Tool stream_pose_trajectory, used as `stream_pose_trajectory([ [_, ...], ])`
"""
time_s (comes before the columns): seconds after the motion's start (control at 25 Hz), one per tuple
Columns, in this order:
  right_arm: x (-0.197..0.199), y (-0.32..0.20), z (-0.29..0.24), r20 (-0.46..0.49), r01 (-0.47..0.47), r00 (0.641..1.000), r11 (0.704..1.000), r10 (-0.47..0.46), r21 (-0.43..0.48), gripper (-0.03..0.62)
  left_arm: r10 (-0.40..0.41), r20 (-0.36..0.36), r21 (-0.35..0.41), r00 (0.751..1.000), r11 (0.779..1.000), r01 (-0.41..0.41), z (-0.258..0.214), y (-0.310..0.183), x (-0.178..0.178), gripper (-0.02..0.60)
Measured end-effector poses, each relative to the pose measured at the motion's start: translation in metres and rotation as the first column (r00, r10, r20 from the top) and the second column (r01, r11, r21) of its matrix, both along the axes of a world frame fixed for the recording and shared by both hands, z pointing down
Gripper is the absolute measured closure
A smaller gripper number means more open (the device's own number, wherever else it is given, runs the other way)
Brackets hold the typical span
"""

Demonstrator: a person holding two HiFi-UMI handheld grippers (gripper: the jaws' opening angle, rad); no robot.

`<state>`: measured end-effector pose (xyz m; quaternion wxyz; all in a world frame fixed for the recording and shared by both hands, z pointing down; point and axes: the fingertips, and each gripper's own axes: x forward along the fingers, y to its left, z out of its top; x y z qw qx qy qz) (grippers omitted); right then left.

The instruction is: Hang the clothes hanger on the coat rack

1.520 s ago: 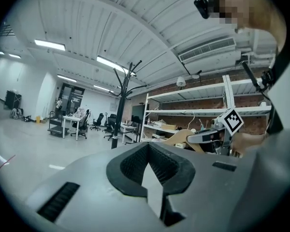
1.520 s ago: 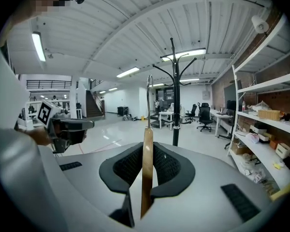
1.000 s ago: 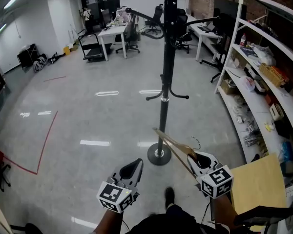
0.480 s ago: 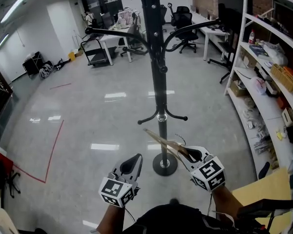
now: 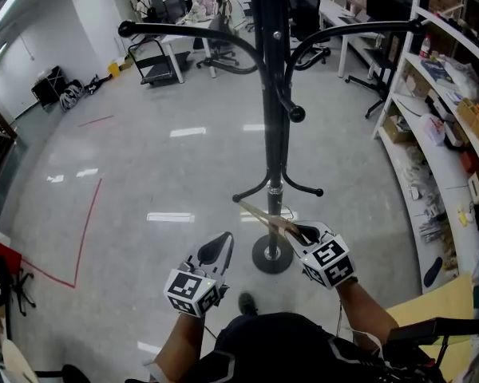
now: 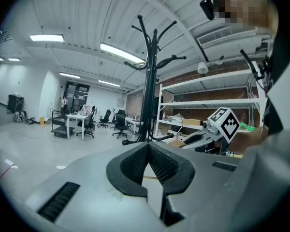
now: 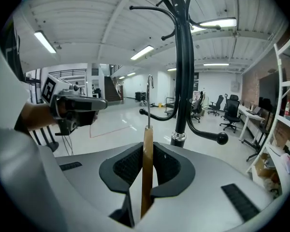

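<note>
The black coat rack (image 5: 270, 94) rises in front of me, its curved arms spreading at the top and its round base (image 5: 271, 255) on the floor. My right gripper (image 5: 305, 231) is shut on a wooden clothes hanger (image 5: 265, 216), which slants up-left across the pole's lower part. In the right gripper view the hanger (image 7: 147, 168) stands edge-on between the jaws, its metal hook (image 7: 149, 83) up, left of the pole (image 7: 182, 81). My left gripper (image 5: 218, 247) hangs lower left of the base, shut and holding nothing. In the left gripper view the rack (image 6: 147, 91) stands ahead.
White shelving (image 5: 455, 126) full of boxes and clutter lines the right side. Desks and office chairs (image 5: 215, 30) and a cart (image 5: 148, 58) stand at the back. A red tape line (image 5: 84, 230) crosses the floor at left. A tan board (image 5: 439, 302) lies at lower right.
The rack has come closer and its upper arms now fill the top of the head view. My right gripper, with the hanger, has moved up towards the pole.
</note>
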<state>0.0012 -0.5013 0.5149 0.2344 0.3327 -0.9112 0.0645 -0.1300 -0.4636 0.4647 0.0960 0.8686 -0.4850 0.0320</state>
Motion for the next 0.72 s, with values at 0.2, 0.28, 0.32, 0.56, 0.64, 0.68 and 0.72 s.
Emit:
stream_pose_trajectory([
  [0.2,-0.018,-0.026,0.027,-0.035,-0.031,0.999,0.999,0.03,-0.015,0.537,0.042,-0.022,-0.032,0.999,0.999,-0.042,0.021,-0.027,-0.015,0.581],
  [0.28,-0.023,-0.038,0.038,-0.044,-0.047,0.998,0.999,0.046,-0.024,0.537,0.042,-0.024,-0.03,0.999,0.999,-0.043,0.027,-0.039,-0.02,0.581],
  [0.32,-0.026,-0.043,0.043,-0.049,-0.054,0.997,0.998,0.053,-0.031,0.537,0.037,-0.021,-0.029,0.999,0.999,-0.038,0.03,-0.046,-0.023,0.581],
  [0.56,-0.043,-0.066,0.072,-0.085,-0.078,0.994,0.996,0.074,-0.052,0.537,0.028,-0.013,-0.09,1.0,0.996,-0.029,0.068,-0.077,-0.039,0.581],
  [0.64,-0.047,-0.072,0.079,-0.093,-0.085,0.992,0.995,0.08,-0.055,0.537,0.033,-0.016,-0.105,0.999,0.994,-0.034,0.079,-0.083,-0.041,0.581],
  [0.68,-0.048,-0.075,0.083,-0.095,-0.088,0.992,0.995,0.083,-0.056,0.537,0.037,-0.018,-0.11,0.999,0.993,-0.039,0.084,-0.087,-0.041,0.581],
  [0.72,-0.049,-0.078,0.085,-0.097,-0.09,0.992,0.994,0.084,-0.057,0.537,0.04,-0.022,-0.117,0.999,0.992,-0.042,0.088,-0.091,-0.041,0.581],
])
